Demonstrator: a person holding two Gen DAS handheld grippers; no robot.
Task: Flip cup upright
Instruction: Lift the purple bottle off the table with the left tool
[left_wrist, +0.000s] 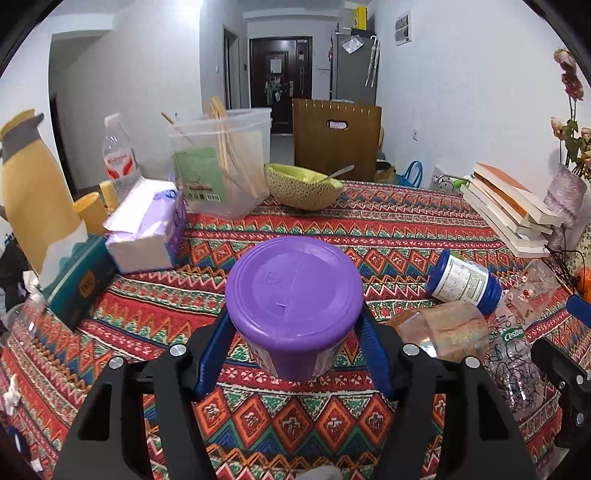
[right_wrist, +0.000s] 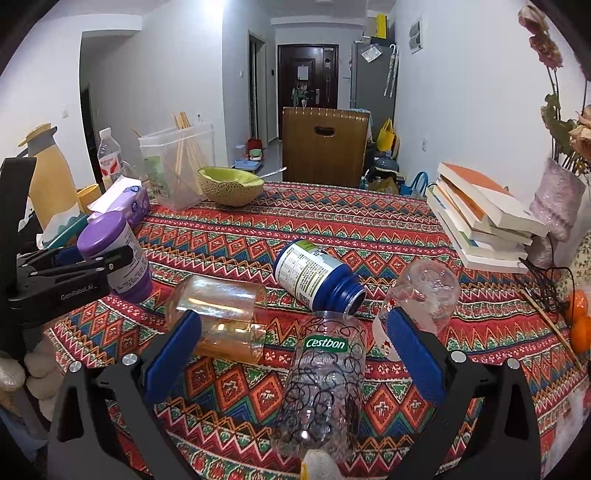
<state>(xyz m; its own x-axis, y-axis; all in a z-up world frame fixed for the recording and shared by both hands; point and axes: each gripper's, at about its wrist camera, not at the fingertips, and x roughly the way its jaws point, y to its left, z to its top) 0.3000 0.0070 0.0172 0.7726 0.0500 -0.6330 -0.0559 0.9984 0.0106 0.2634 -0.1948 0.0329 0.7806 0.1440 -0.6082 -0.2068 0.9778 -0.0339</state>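
Note:
A purple plastic cup (left_wrist: 293, 291) sits between the blue fingers of my left gripper (left_wrist: 294, 317), which is shut on its sides. Its closed base faces up toward the camera and its mouth points down at the patterned cloth. The right wrist view shows the same cup (right_wrist: 110, 243) at the far left, slightly tilted, clamped by the left gripper (right_wrist: 110, 262). My right gripper (right_wrist: 295, 350) is open, fingers wide apart on either side of a clear Cestbon bottle (right_wrist: 325, 373) lying on the cloth, not touching it.
An amber glass (right_wrist: 221, 317), a blue jar (right_wrist: 317, 277) and a clear glass (right_wrist: 424, 295) lie tipped on the tablecloth (right_wrist: 369, 229). Further back are a melon half (left_wrist: 303, 186), a clear box of chopsticks (left_wrist: 221, 166), tissue packs (left_wrist: 144, 225), stacked books (right_wrist: 480, 214) and oranges (right_wrist: 580, 317).

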